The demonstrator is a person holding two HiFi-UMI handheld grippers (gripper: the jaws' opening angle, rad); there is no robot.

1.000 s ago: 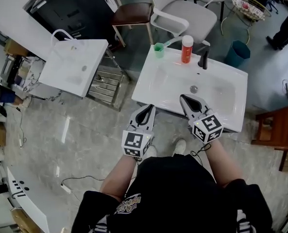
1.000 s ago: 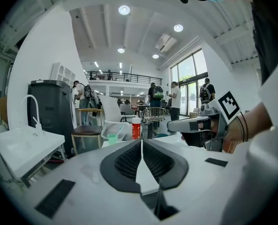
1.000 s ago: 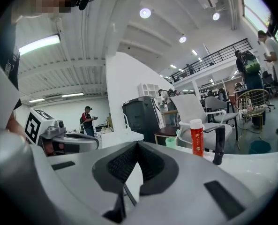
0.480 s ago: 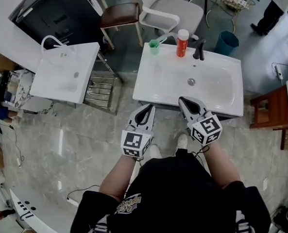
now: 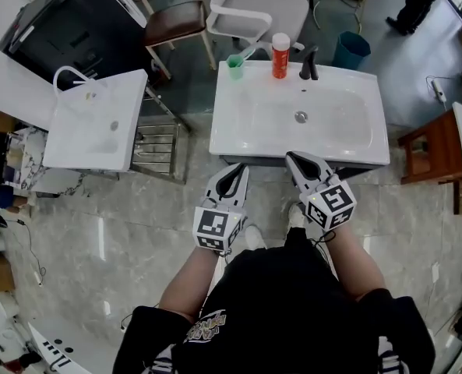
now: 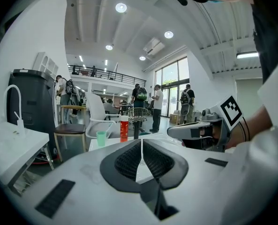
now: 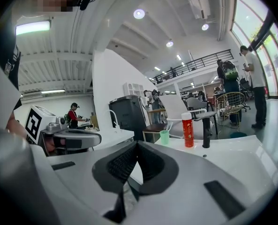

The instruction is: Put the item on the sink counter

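Left tool (image 5: 237, 172) closed, empty; orange white-capped bottle (image 5: 280, 55) upright.

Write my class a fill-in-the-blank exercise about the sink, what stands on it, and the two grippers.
1. On the sink, the bottle stands between the cup and the ____.
2. The cup is coloured ____.
3. The left gripper and right gripper hold nothing; their jaws are ____.
Missing words: faucet; green; shut.
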